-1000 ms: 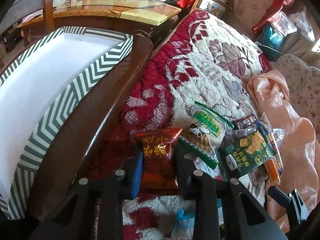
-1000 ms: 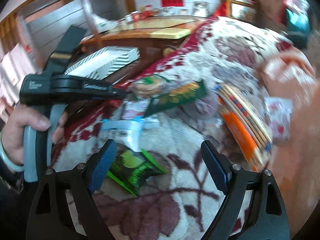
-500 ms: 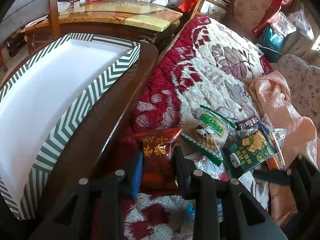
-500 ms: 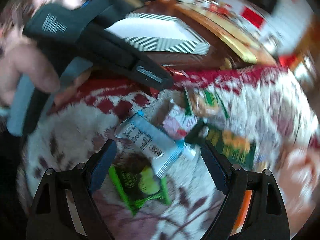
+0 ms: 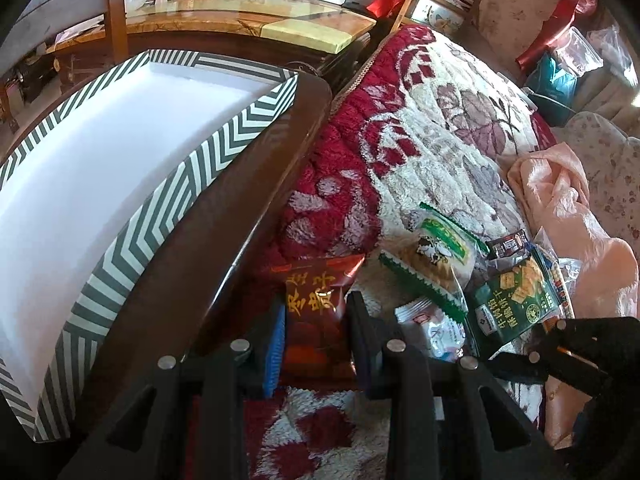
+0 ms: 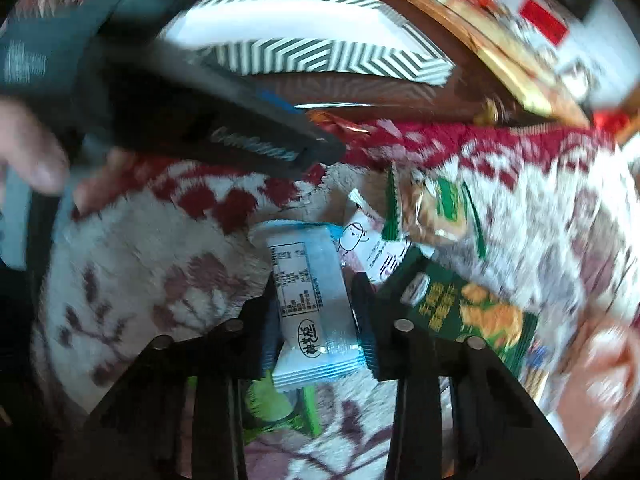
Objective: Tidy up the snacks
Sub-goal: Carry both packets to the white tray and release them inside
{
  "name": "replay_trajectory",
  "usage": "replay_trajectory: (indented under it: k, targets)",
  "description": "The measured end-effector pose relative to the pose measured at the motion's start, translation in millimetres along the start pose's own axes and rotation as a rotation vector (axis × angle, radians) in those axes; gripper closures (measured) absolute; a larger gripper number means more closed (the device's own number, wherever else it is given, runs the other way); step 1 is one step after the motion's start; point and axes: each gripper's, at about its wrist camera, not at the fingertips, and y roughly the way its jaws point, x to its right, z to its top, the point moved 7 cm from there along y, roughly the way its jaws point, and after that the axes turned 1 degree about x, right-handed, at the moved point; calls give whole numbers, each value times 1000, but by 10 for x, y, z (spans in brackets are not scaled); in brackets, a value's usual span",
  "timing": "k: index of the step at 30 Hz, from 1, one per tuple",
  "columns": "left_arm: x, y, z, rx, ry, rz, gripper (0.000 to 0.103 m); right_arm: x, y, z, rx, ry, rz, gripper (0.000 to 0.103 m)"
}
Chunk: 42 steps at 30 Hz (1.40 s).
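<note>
Right now the snacks lie in a heap on the fluffy red and white blanket (image 5: 432, 152). At 6 o'clock in the left view, the left tool (image 5: 316, 334) is nearly closed and squeezes a red snack bag (image 5: 320, 300) with gold writing. At 9 o'clock sits the striped box (image 5: 168, 216), white inside. The right tool (image 6: 316, 320) has just been closing, and its pads now pinch a blue and white snack pack (image 6: 316, 304). At 3 o'clock of that lies a green cracker bag (image 6: 472, 312).
</note>
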Motion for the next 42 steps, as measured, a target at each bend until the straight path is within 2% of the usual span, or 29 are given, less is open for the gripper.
replay_trajectory:
  k: [8, 14, 18, 23, 31, 42]
  targets:
    - [21, -121, 42, 40, 20, 11, 71, 8, -285, -138, 125, 231, 3, 74]
    - [100, -263, 71, 75, 47, 6, 71, 21, -448, -153, 198, 329, -12, 74]
    - [133, -391, 108, 97, 72, 9, 71, 48, -480, -14, 230, 354, -26, 74]
    - [33, -513, 165, 114, 87, 64, 71, 127, -511, 174, 261, 378, -41, 74]
    - [-366, -648, 340, 136, 43, 153, 71, 225, -496, 503, 298, 430, -23, 74]
    - [-925, -673, 462, 125, -43, 230, 71, 115, -226, 1079, 289, 403, 48, 73]
